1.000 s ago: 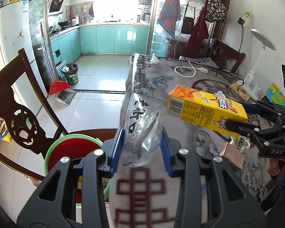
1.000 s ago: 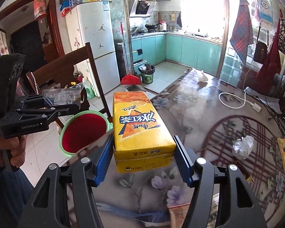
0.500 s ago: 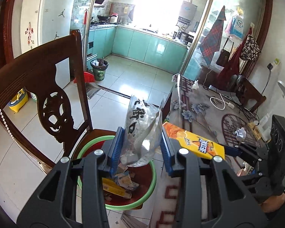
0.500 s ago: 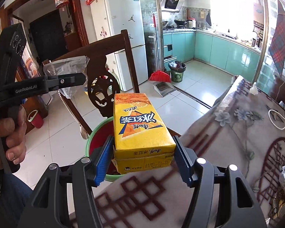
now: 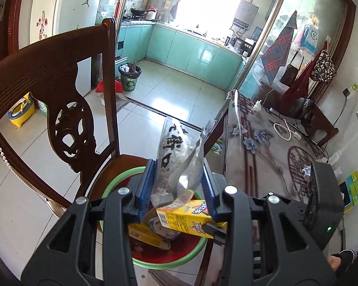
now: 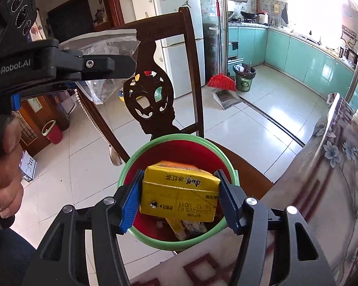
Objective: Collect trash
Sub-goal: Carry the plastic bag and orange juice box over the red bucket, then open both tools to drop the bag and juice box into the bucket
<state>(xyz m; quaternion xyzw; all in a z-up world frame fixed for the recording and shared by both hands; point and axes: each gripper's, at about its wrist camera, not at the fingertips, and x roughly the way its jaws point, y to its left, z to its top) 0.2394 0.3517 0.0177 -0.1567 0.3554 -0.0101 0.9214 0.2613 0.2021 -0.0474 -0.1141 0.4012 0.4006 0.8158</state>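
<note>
My left gripper (image 5: pixel 176 188) is shut on a clear plastic bag with black characters (image 5: pixel 176 152) and holds it above the red bin with a green rim (image 5: pixel 112 186), which stands on a wooden chair seat. My right gripper (image 6: pixel 179 200) is shut on a yellow drink carton (image 6: pixel 179 190), tilted down over the bin's mouth (image 6: pixel 176 143). The carton also shows in the left wrist view (image 5: pixel 191 219), under the bag. The bin holds other cartons and wrappers (image 5: pixel 145 236). The left gripper and bag appear at upper left in the right wrist view (image 6: pixel 102 47).
The carved wooden chair back (image 5: pixel 66 109) rises behind the bin. The table with a flowered cloth (image 5: pixel 262 147) lies to the right, with a crumpled wrapper (image 5: pixel 306 170) and a white cable (image 5: pixel 282 131) on it. A broom and a small bin (image 6: pixel 244 77) stand on the kitchen floor.
Both grippers moved from over the table to above the bin. The carton tipped nose-down into the bin's mouth. The bag came over the bin as well.
</note>
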